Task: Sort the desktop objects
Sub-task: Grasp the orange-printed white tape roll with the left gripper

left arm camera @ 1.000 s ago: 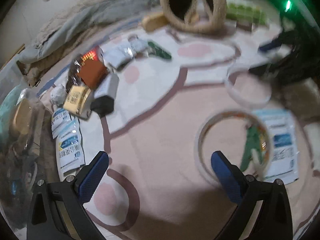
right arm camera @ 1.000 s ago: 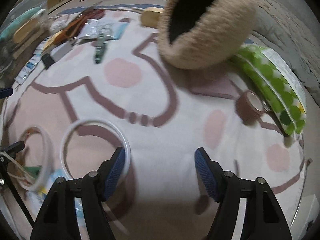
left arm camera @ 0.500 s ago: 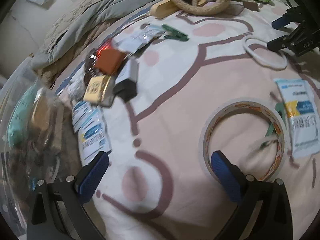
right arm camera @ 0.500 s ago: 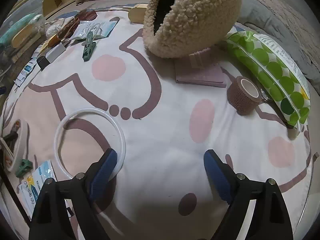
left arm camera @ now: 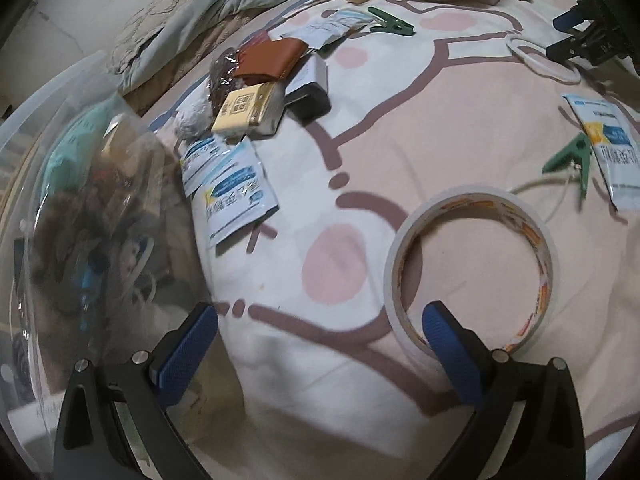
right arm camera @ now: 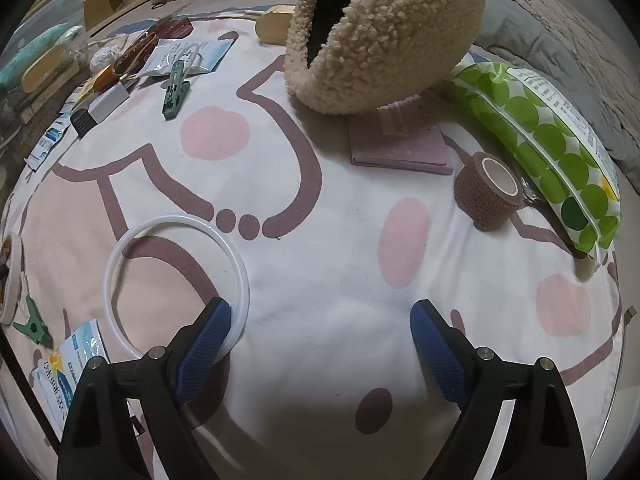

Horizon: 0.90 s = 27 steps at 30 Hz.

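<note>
Here, in the left wrist view, the left gripper (left arm camera: 320, 332) stood spread and empty over the patterned blanket (left arm camera: 460, 128), its right finger inside the tape roll (left arm camera: 472, 268). In the right wrist view, the right gripper (right arm camera: 320, 328), jaws just opening, held nothing; the white ring (right arm camera: 176, 284) lay against its left finger.

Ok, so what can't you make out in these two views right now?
- Left wrist view: contents of the clear bin are blurred behind its curved wall.
- Left wrist view: print on the sachets is too small and blurred to read.
- Right wrist view: the fluffy pouch shows only a dark opening; its inside is hidden.
- Right wrist view: the notebook is partly covered by the pouch.
- Right wrist view: the tape roll is cut off by the left edge.
</note>
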Available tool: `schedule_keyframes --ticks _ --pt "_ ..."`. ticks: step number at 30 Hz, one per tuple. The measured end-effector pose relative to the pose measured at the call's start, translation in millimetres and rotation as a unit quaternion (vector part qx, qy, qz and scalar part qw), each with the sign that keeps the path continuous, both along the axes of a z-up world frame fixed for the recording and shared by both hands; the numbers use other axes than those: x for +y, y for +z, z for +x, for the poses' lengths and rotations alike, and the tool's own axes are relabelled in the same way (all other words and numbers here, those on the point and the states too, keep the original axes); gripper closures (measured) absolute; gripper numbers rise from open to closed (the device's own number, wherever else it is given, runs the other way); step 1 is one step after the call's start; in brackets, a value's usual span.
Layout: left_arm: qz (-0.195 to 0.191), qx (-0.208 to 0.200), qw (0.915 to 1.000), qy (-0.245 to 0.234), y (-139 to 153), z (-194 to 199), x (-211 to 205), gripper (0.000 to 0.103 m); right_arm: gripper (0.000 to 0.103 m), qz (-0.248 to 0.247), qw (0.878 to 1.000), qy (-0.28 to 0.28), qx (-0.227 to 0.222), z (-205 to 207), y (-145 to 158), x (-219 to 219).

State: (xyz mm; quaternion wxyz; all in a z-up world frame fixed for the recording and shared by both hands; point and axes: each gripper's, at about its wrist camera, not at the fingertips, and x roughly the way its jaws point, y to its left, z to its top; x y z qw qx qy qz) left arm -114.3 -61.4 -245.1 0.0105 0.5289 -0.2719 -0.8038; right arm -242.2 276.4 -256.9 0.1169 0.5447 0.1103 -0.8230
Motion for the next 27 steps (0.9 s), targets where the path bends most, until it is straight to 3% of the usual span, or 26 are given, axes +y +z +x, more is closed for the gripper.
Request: schedule_keyframes --ticks 3,7,11,17,24,27 --pt "0.023 0.032 0.9991 -0.015 10.7 11.4 1.6 0.000 0.011 0.001 1.000 -0.004 0.002 2.8 1.1 2.3" --pt "0.100 0.060 0.9928 -0.023 31.1 20.8 2.1 0.000 0.011 0.000 1.000 -0.007 0.004 6.3 2.5 5.5" --pt "0.166 0.061 0.9836 -0.036 40.1 24.6 9.4 0.000 0.011 0.001 1.000 -0.010 0.004 10.2 5.6 9.4" --pt "0.193 0.016 0.9805 -0.033 17.4 17.0 28.7 0.000 0.011 0.006 1.000 -0.012 -0.004 19.4 12.0 23.6" --pt "0.200 -0.013 0.9796 -0.005 -3.1 13.1 21.5 0.000 0.011 0.020 1.000 -0.010 0.001 34.0 15.7 48.2" --pt "0.232 -0.026 0.9721 0.019 -9.9 11.1 11.6 0.000 0.011 0.011 1.000 -0.015 0.003 38.6 19.4 56.8"
